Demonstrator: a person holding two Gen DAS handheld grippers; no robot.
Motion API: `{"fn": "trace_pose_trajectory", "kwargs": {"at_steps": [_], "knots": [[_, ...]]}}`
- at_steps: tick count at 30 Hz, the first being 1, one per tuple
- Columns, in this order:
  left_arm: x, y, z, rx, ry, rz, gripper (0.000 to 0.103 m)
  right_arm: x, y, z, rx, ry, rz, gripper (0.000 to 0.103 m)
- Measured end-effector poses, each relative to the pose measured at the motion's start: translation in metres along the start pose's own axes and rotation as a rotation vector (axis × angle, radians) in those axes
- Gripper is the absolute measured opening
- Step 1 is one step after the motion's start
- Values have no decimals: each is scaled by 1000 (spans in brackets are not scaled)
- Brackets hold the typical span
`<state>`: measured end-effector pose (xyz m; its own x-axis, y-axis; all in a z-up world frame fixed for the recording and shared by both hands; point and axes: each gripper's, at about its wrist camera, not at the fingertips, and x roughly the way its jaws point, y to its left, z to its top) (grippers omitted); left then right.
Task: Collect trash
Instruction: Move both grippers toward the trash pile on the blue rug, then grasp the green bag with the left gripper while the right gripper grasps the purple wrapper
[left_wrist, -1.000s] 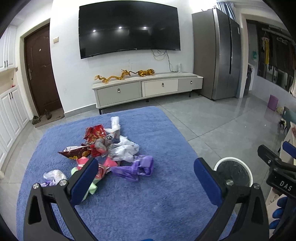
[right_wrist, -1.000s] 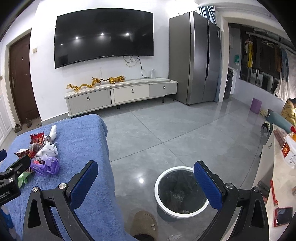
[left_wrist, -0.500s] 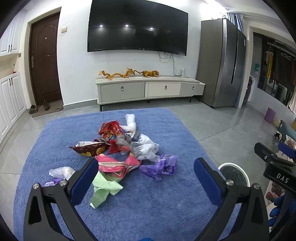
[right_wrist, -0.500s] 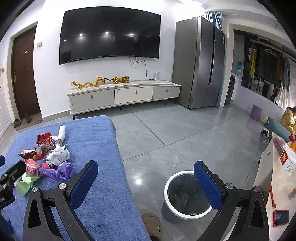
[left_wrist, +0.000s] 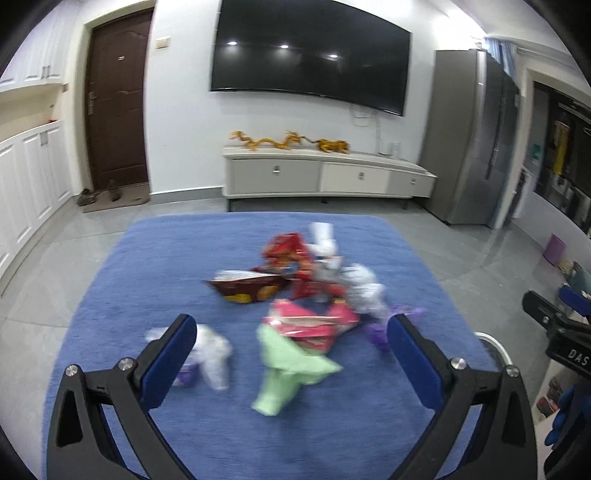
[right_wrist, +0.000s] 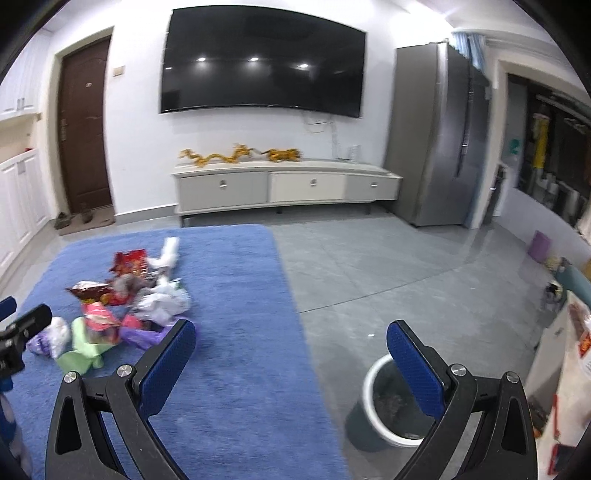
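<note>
Trash pile (left_wrist: 303, 295) of roughly nine crumpled wrappers and bags on one blue rug (left_wrist: 147, 266), one white bin (right_wrist: 391, 406) beside it, left gripper (left_wrist: 291, 358) and right gripper (right_wrist: 291, 358) both spread wide, empty.

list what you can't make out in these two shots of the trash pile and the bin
- Wrapper print: the trash pile is motion-blurred in both wrist views, so no labels can be read.
- Purple bag: the left claw finger hides part of it in the left view.
- Bin: the right claw finger covers part of the rim in the right view; its contents are dark and blurred. In the left view only a sliver of rim shows.
</note>
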<state>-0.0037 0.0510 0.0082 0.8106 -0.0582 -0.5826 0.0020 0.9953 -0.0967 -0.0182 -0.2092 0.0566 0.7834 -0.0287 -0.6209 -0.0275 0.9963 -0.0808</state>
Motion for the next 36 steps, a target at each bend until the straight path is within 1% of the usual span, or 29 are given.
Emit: {"fn": "trace_pose_trajectory", "kwargs": {"at_steps": [4,7,8,9,10,12,13,15,16,19,23,29,32,34,36], "knots": [[-1,37,-9,-29,27,35,103,18,15,-4,-19,40,119,103],[0,56,-21,-40,59,28,101,30,25,-10,-33,66,185,103],[1,60,-24,-47,78,9,96,35,27,-11,-40,74,200,102],[3,65,-29,-54,105,-20,90,39,30,-12,-47,81,216,99],[5,66,-33,-58,124,-46,88,44,32,-13,-51,89,232,94],[9,63,-38,-55,154,-95,85,50,35,-16,-54,100,255,89],[11,60,-38,-52,162,-117,85,57,36,-16,-53,114,276,84],[16,50,-38,-41,174,-170,80,64,37,-20,-46,128,309,76],[18,46,-37,-36,176,-192,80,69,39,-19,-46,138,327,72],[27,32,-34,-17,182,-220,80,80,41,-18,-46,151,371,71],[47,21,-27,-7,209,-214,80,98,44,-15,-40,166,416,71],[80,11,-21,-20,261,-192,80,126,48,-13,-14,195,488,71],[91,7,-24,-15,294,-171,79,138,48,-19,-4,224,507,59],[95,6,-28,-14,313,-170,75,141,45,-25,10,247,528,45],[95,4,-32,-17,326,-174,68,139,41,-28,25,245,551,43]]}}
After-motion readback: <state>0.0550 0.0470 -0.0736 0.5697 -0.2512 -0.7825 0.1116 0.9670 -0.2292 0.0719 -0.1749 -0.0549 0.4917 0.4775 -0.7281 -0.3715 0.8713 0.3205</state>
